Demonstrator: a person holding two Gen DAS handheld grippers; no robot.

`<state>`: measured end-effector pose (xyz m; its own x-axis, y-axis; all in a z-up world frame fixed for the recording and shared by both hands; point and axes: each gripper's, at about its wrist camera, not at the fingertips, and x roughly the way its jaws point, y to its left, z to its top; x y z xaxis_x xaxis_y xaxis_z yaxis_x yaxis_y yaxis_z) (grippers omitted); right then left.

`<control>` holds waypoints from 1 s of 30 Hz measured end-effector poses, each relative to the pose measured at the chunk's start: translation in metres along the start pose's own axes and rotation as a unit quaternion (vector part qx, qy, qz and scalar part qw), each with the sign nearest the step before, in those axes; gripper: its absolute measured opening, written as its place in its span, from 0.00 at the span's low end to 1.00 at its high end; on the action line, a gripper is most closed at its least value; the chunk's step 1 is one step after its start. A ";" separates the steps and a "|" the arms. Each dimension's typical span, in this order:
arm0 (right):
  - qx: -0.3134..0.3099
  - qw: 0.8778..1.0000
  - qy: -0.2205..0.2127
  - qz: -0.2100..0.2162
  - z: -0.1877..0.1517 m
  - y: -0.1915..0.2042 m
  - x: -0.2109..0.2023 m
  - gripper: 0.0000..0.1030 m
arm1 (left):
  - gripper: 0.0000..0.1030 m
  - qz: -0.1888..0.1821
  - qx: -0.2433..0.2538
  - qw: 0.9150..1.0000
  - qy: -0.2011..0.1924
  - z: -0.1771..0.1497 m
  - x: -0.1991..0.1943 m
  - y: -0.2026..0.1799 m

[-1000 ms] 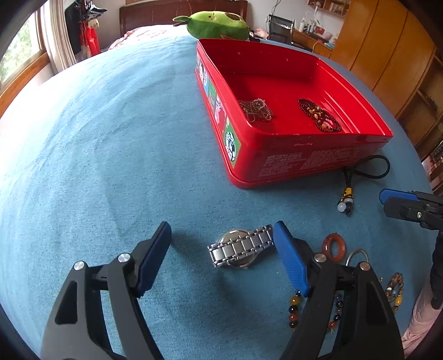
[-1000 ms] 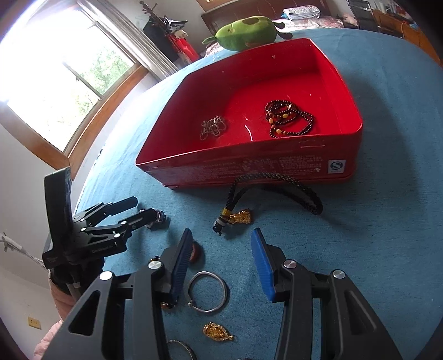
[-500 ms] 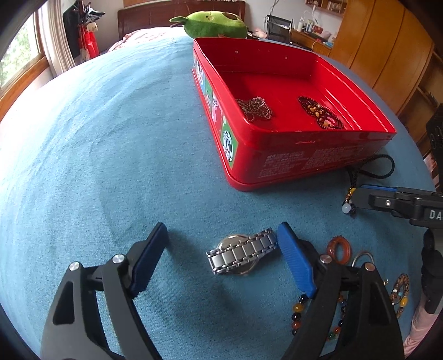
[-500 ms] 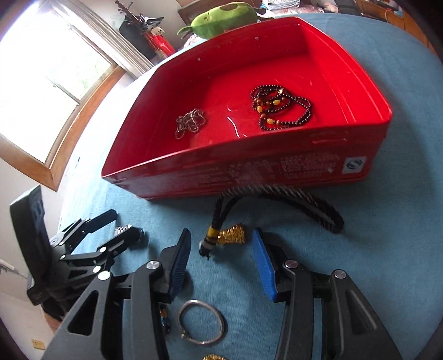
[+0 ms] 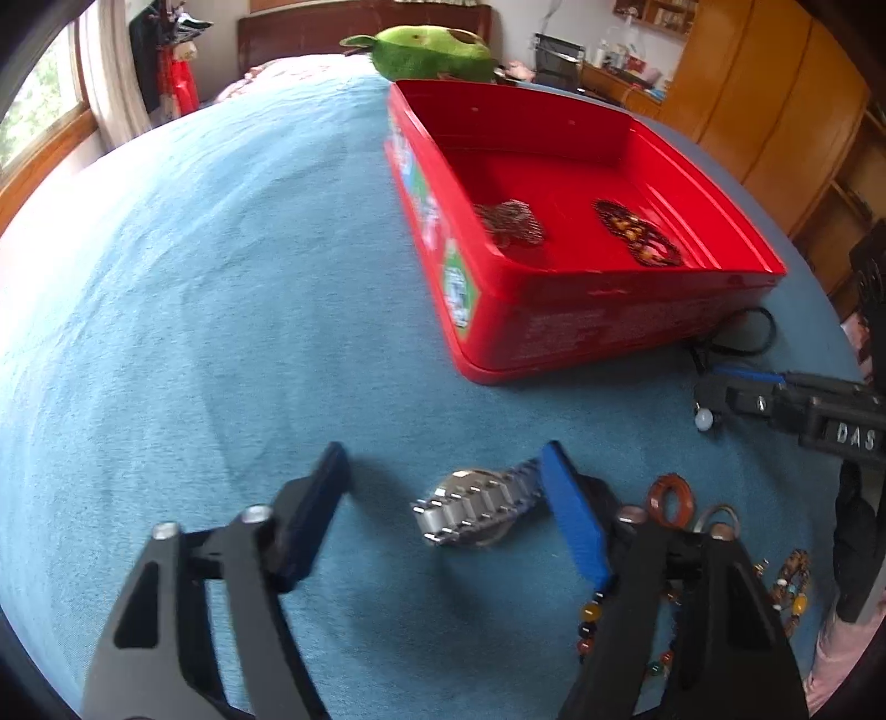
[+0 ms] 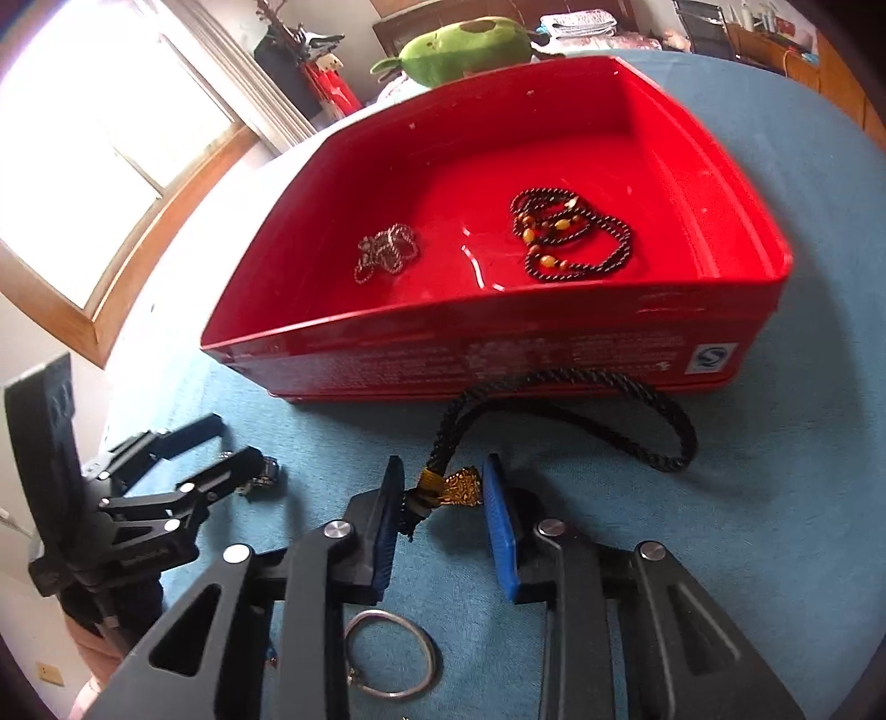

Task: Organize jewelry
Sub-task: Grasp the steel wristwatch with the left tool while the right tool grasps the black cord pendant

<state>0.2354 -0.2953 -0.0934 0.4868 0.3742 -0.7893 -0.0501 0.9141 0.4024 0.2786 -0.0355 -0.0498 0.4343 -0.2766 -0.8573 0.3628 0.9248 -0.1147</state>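
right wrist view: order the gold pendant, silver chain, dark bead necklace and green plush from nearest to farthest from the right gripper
1. Gold pendant: between the closing jaws of the right gripper, on its black cord.
2. Silver chain: in the red tin, left part of its floor.
3. Dark bead necklace: in the tin, right part; close to the chain's rank.
4. Green plush: beyond the tin's far wall.

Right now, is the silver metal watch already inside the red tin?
No, the silver metal watch lies on the blue cloth, outside the red tin.
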 end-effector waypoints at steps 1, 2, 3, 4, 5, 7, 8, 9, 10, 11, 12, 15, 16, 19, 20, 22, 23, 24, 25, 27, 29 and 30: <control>0.002 1.000 -0.002 0.003 0.000 -0.002 -0.002 0.28 | 0.51 -0.012 0.003 1.000 0.004 -0.001 0.000 -0.002; 0.004 1.000 -0.002 0.005 0.000 -0.003 -0.004 0.28 | 0.47 -0.023 0.004 1.000 0.009 -0.001 0.001 -0.004; 0.006 1.000 -0.002 0.006 -0.001 -0.005 -0.005 0.28 | 0.45 -0.027 0.005 1.000 0.012 -0.002 0.002 -0.005; 0.006 1.000 -0.002 0.006 -0.001 -0.006 -0.005 0.27 | 0.44 -0.022 0.010 1.000 0.011 -0.002 0.002 -0.008; 0.006 1.000 0.000 0.006 -0.001 -0.006 -0.005 0.27 | 0.44 -0.020 0.012 1.000 0.011 -0.003 0.003 -0.009; 0.007 1.000 0.005 0.006 0.000 -0.007 -0.001 0.27 | 0.42 -0.021 0.009 1.000 0.013 -0.003 0.003 -0.009; 0.008 1.000 0.008 0.005 0.000 -0.008 0.001 0.27 | 0.42 -0.021 0.007 1.000 0.014 -0.003 0.003 -0.009; 0.010 1.000 0.011 0.005 0.002 -0.007 0.008 0.27 | 0.41 -0.020 0.005 1.000 0.015 -0.003 0.002 -0.009; 0.012 1.000 0.013 0.007 0.002 -0.008 0.010 0.27 | 0.40 -0.018 0.004 1.000 0.015 -0.003 0.001 -0.009; 0.014 1.000 0.014 0.008 0.002 -0.010 0.010 0.27 | 0.39 -0.016 0.001 1.000 0.016 -0.003 0.000 -0.010; 0.015 1.000 0.014 0.011 0.002 -0.010 0.011 0.27 | 0.35 -0.014 -0.004 1.000 0.016 -0.004 -0.002 -0.010; 0.016 1.000 0.013 0.012 0.003 -0.012 0.011 0.27 | 0.25 -0.016 -0.014 1.000 0.010 -0.004 -0.011 -0.009; 0.016 1.000 0.012 0.012 0.003 -0.011 0.009 0.27 | 0.21 -0.016 -0.016 1.000 0.006 -0.004 -0.015 -0.008; 0.015 1.000 0.011 0.023 0.002 -0.014 0.006 0.13 | 0.17 -0.021 -0.032 0.999 0.004 -0.003 -0.016 -0.004; 0.015 1.000 0.009 0.021 0.002 -0.014 0.006 0.13 | 0.17 -0.023 -0.034 0.999 0.004 -0.003 -0.016 -0.002; 0.014 1.000 0.007 0.016 0.001 -0.014 0.006 0.11 | 0.17 -0.023 -0.043 0.999 0.003 -0.003 -0.017 0.000; 0.015 1.000 0.007 0.018 0.001 -0.014 0.005 0.10 | 0.17 -0.029 -0.051 0.998 0.001 -0.002 -0.018 0.002; 0.017 1.000 0.006 0.024 0.001 -0.015 0.004 0.09 | 0.17 -0.033 -0.054 0.998 -0.002 -0.003 -0.020 0.003; 0.017 0.999 0.002 0.028 0.002 -0.015 0.002 0.06 | 0.17 -0.038 -0.056 0.998 -0.008 -0.002 -0.023 0.004; 0.016 0.999 -0.005 0.029 0.001 -0.015 -0.004 0.03 | 0.17 -0.042 -0.056 0.997 -0.019 -0.002 -0.029 0.002; 0.015 0.999 -0.008 0.028 0.001 -0.015 -0.006 0.03 | 0.17 -0.048 -0.052 0.997 -0.025 -0.002 -0.034 0.000; 0.017 0.999 -0.006 0.029 0.000 -0.015 -0.006 0.03 | 0.17 -0.047 -0.050 0.997 -0.025 -0.001 -0.033 -0.001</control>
<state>0.2333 -0.3113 -0.0944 0.4949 0.4241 -0.7585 -0.0486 0.8850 0.4631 0.2627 -0.0265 -0.0221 0.4436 -0.3738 -0.8146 0.3203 0.9150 -0.2455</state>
